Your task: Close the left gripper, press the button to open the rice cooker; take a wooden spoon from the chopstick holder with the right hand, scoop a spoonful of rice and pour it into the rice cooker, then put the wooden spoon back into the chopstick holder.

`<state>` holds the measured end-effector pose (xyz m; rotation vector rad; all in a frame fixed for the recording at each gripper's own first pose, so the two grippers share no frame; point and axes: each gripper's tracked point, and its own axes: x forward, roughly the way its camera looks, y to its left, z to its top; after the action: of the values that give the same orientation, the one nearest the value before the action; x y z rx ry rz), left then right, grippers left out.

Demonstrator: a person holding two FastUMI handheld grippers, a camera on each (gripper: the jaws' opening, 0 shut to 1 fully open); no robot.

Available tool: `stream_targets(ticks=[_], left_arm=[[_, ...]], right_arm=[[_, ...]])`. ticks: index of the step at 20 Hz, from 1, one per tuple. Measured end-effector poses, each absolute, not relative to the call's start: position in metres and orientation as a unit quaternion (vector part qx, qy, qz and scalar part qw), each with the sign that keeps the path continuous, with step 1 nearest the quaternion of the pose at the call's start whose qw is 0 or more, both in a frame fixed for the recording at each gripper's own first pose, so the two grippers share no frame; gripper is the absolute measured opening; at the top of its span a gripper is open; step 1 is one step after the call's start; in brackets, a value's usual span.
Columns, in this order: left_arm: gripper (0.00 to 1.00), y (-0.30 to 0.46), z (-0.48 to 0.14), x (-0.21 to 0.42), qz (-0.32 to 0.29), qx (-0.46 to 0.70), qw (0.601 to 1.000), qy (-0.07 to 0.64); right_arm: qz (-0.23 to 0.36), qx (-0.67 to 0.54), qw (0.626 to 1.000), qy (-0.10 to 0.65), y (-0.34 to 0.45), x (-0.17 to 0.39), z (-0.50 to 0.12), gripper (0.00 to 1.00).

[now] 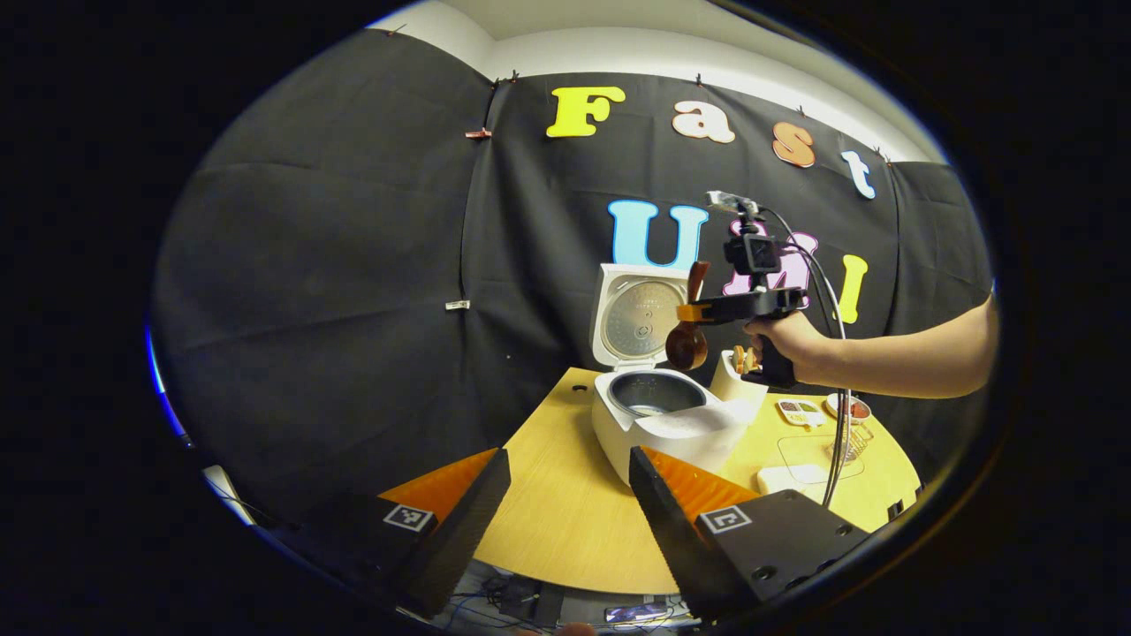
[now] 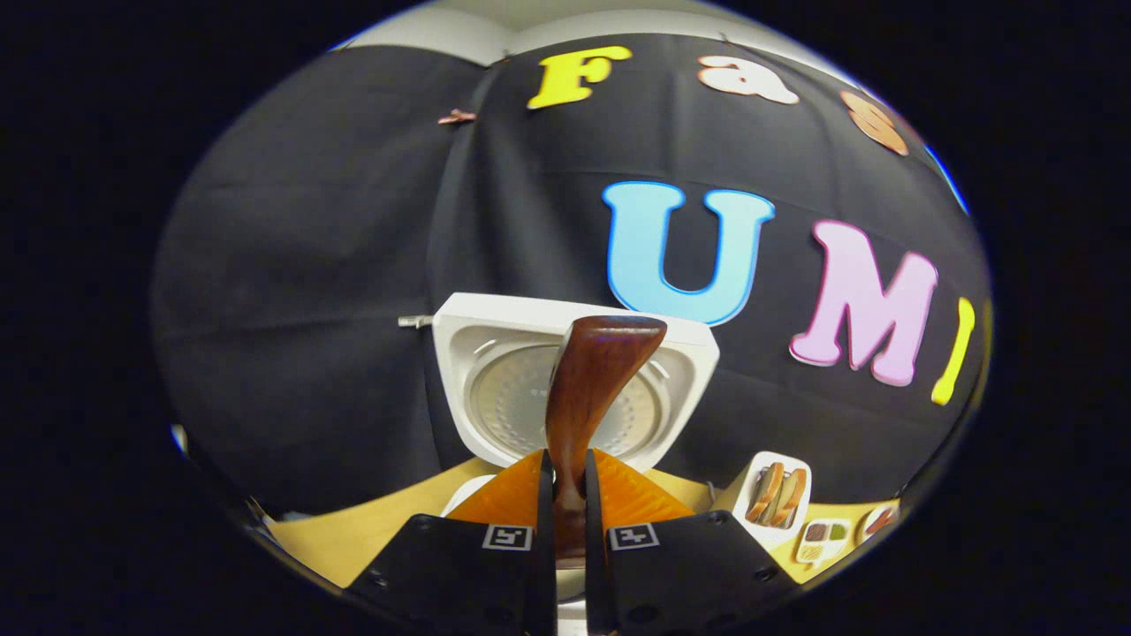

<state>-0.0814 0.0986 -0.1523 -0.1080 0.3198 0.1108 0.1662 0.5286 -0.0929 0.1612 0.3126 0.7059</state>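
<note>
One rice cooker [image 1: 664, 415], white, stands on the round wooden table [image 1: 565, 521]. Its lid [image 1: 638, 315] is raised upright at the back, showing a grey ribbed metal inner plate. The dark inner pot is exposed; its contents cannot be made out.

One wooden spoon [image 1: 688, 334], dark reddish-brown and glossy, is held above the cooker's open pot, toward its 2 o'clock edge. The bowl hangs down and the handle stands up. In the right gripper view the handle [image 2: 588, 397] rises straight in front of the lid [image 2: 495, 389], flaring wide at the top.

Two grippers. The right gripper [image 2: 565, 495] has both fingers pressed against the spoon's handle; in the left gripper view it appears carried in a hand [image 1: 791, 344]. The left gripper [image 1: 570, 468] has its fingers well apart with nothing between them, at 6 o'clock from the cooker, short of the table's near edge.

One white chopstick holder [image 2: 770, 495] stands at the cooker's 3 o'clock, with two or three wooden pieces in it. One small divided dish [image 2: 820, 539] lies just beside it.
</note>
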Motion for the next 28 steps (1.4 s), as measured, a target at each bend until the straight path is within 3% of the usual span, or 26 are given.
stream_targets(ticks=[1,8,17,21,28], left_arm=[[0.94,0.094,-0.15,-0.082,0.053,-0.057,0.984,0.158],[0.94,0.065,-0.134,-0.075,0.042,-0.052,0.987,0.147],[0.94,0.002,-0.111,-0.06,0.017,-0.036,0.991,0.129],[0.94,-0.028,-0.104,-0.049,0.005,-0.036,0.991,0.127],[0.94,-0.067,-0.094,-0.039,0.013,-0.03,0.991,0.13]], right_arm=[[0.34,0.106,0.922,0.153,0.515,0.164,-0.086,0.17],[0.295,0.236,0.917,0.131,0.374,0.155,-0.043,0.17],[0.206,0.245,0.94,0.117,0.155,0.153,-0.072,0.17],[0.165,0.22,0.953,0.127,0.085,0.162,-0.111,0.17],[0.123,0.177,0.954,0.209,0.019,0.17,-0.245,0.17]])
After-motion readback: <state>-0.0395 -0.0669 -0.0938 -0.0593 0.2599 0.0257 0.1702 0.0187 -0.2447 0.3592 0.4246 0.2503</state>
